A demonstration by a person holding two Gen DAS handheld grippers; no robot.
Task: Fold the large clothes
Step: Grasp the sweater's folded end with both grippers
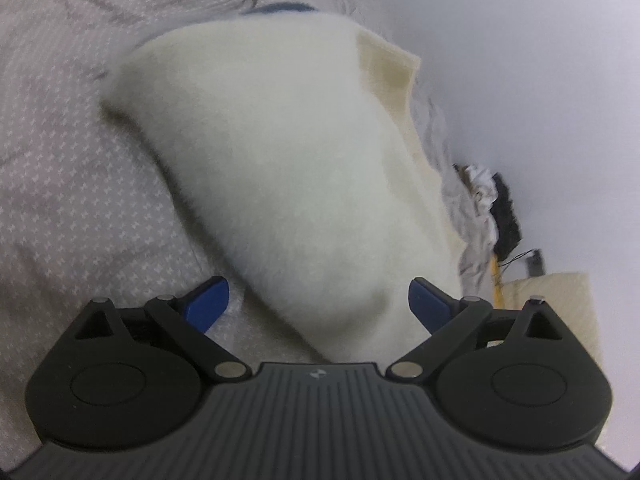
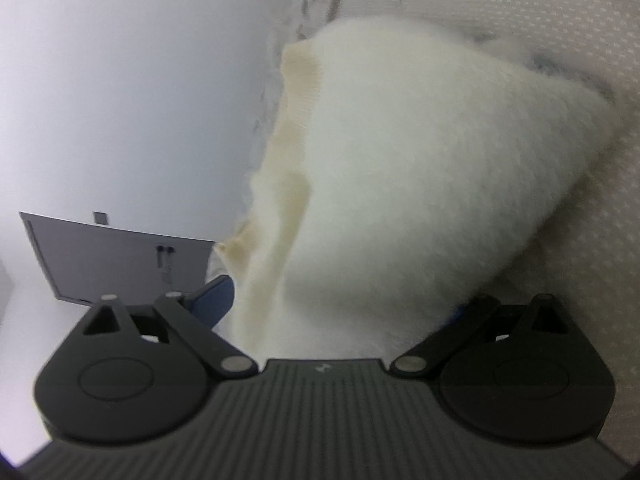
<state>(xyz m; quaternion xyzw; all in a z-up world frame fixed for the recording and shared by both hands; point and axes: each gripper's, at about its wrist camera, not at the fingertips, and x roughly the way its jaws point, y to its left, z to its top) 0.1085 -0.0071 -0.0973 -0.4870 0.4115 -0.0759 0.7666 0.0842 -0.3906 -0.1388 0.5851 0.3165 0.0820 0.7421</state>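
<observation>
Patterned bedspread (image 1: 80,184) around cream sweater (image 1: 280,184)

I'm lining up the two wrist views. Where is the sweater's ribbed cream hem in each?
Left wrist: ribbed hem at upper right of the sweater, beside the wall.
Right wrist: ribbed hem on the sweater's upper left edge, beside the wall.
Shared landmark: the patterned bedspread under the sweater.

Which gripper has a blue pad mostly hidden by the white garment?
The right gripper: garment covers one pad to a sliver; the left gripper shows both pads.
</observation>
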